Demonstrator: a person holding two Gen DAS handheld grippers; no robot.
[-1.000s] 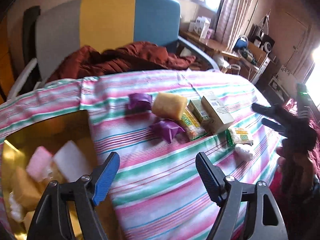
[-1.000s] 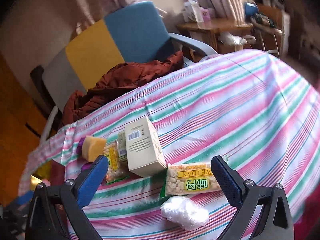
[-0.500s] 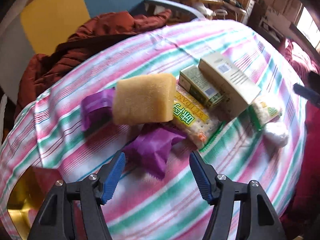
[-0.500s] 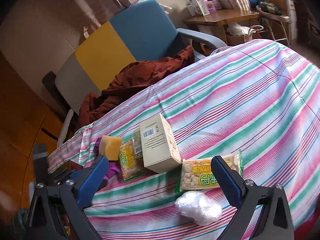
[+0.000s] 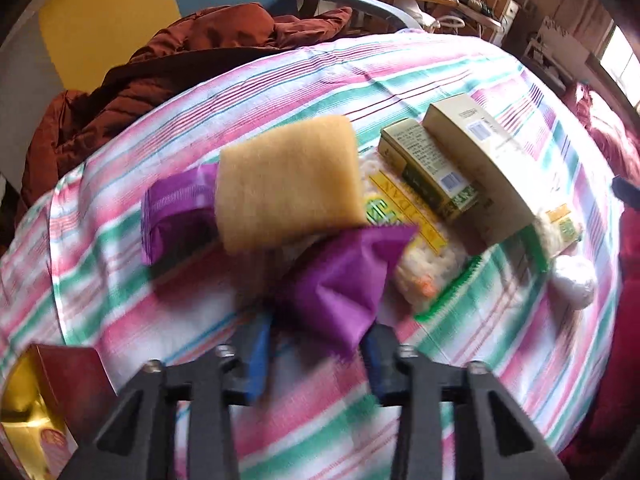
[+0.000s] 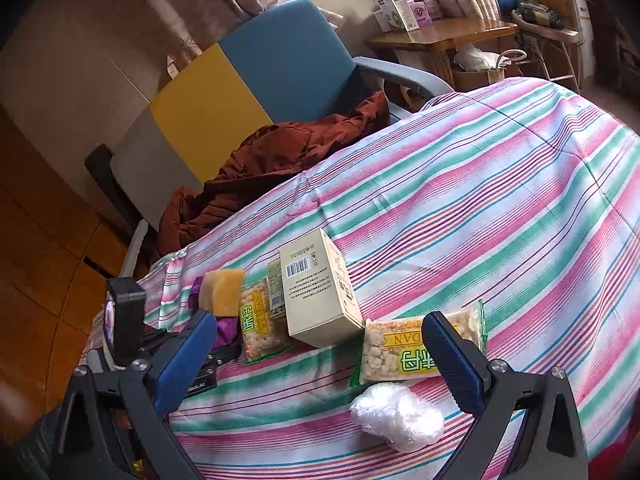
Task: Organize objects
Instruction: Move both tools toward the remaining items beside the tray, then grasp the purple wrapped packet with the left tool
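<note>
On the striped tablecloth lies a crumpled purple packet. My left gripper points steeply down, its jaws closing onto the packet's near end, blue pads pressed against it. Just beyond are a yellow sponge resting on a second purple packet, a snack pack, a green box and a cream box. My right gripper hovers open above another snack pack and a white plastic ball, holding nothing.
A gold box with a red rim sits at the table's near left edge. Behind the table stands a grey, yellow and blue chair with a rust-brown jacket on it. A cluttered wooden desk stands at the back right.
My left gripper swung from the gold box over to the pile, dropped lower and shut on the purple packet. My right gripper stayed where it was, open.
</note>
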